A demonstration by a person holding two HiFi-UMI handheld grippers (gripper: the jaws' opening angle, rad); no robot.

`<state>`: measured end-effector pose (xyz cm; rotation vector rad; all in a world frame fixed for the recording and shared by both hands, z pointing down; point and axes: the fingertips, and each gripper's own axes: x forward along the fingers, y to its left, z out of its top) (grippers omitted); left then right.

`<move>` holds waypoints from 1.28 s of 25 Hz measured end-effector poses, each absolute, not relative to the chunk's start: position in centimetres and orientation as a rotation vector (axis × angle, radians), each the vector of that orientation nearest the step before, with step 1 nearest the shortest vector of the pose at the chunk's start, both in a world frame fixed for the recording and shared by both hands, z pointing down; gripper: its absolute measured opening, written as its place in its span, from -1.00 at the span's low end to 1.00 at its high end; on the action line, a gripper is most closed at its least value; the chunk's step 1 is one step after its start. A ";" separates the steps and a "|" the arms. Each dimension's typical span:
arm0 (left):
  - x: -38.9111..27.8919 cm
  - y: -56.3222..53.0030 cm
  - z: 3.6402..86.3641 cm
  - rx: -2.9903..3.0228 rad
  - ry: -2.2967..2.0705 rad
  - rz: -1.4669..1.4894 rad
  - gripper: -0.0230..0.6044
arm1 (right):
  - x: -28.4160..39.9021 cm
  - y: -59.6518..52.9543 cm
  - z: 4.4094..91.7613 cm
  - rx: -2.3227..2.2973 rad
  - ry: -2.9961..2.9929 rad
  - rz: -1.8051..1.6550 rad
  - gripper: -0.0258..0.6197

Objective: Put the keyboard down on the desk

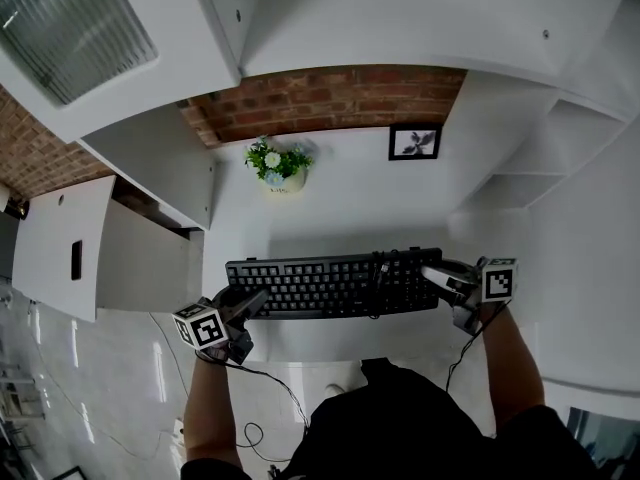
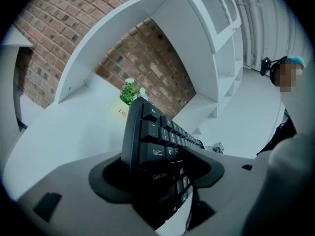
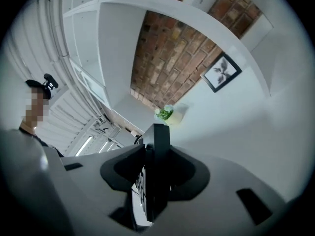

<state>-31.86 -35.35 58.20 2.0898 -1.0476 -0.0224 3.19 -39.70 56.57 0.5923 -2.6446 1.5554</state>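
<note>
A black keyboard (image 1: 330,283) lies lengthwise between my two grippers, low over the white desk (image 1: 350,208) near its front edge; I cannot tell whether it touches the desk. My left gripper (image 1: 245,303) grips its left end. In the left gripper view the keyboard (image 2: 152,141) fills the gap between the jaws of that gripper (image 2: 157,176), its Esc and Tab keys nearest. My right gripper (image 1: 440,278) holds the right end. In the right gripper view the keyboard (image 3: 160,151) stands edge-on, clamped by the gripper (image 3: 155,176).
A small potted plant (image 1: 280,166) and a framed picture (image 1: 414,142) stand at the back of the desk against the brick wall. A white cabinet (image 1: 100,258) stands to the left, and white shelves (image 1: 530,168) to the right. A cable (image 1: 270,383) hangs below the desk front.
</note>
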 end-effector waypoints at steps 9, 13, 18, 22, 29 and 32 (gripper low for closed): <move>-32.0 -36.4 63.3 1.949 -1.059 0.048 0.11 | 2.4 -41.6 61.2 0.559 -2.548 1.616 -0.46; -32.0 -36.8 64.7 1.910 -1.084 0.096 0.14 | 2.2 -42.2 62.7 0.547 -2.535 1.591 -0.46; -32.4 -37.1 66.1 1.861 -1.148 0.164 0.18 | 2.7 -42.3 65.3 0.642 -2.412 1.730 -0.44; -32.2 -37.0 67.1 1.806 -1.171 0.201 0.21 | 3.2 -42.4 66.9 0.702 -2.332 1.749 -0.41; -31.8 -37.2 68.1 1.764 -1.220 0.247 0.24 | 3.9 -42.8 68.6 0.776 -2.261 1.725 -0.37; -31.9 -37.1 68.4 1.750 -1.247 0.257 0.25 | 4.1 -43.0 68.9 0.814 -2.232 1.683 -0.35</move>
